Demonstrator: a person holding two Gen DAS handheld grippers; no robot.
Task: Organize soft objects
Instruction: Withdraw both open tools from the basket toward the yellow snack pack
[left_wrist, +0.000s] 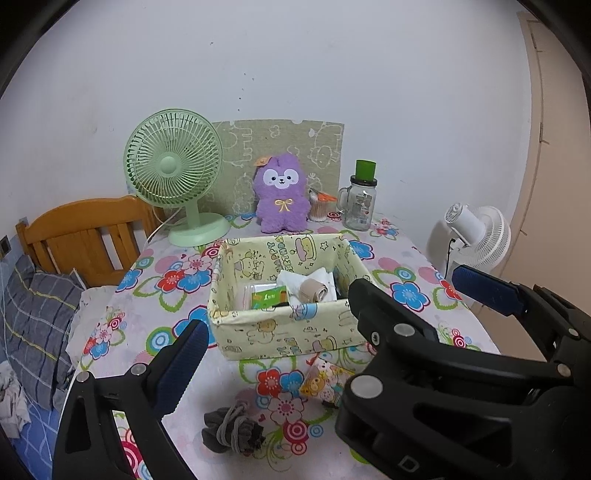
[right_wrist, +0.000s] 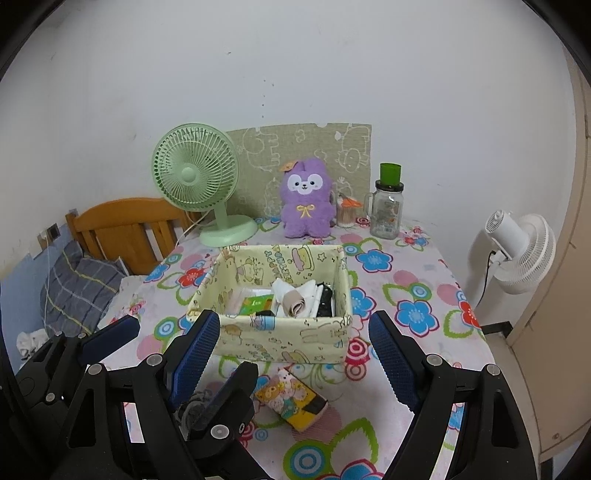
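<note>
Two soft things, a grey sock bundle (left_wrist: 232, 430) and a cartoon-print pouch (left_wrist: 325, 380), lie on the desk just before the fabric basket (left_wrist: 284, 328), likely awaiting packing, while left tool (left_wrist: 328, 314) and right tool (right_wrist: 295, 354) hover wide open, empty.

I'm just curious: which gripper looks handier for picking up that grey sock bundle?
Probably the left gripper: the grey sock bundle lies just below its open jaws, while the right gripper sits nearer the cartoon pouch.
</note>
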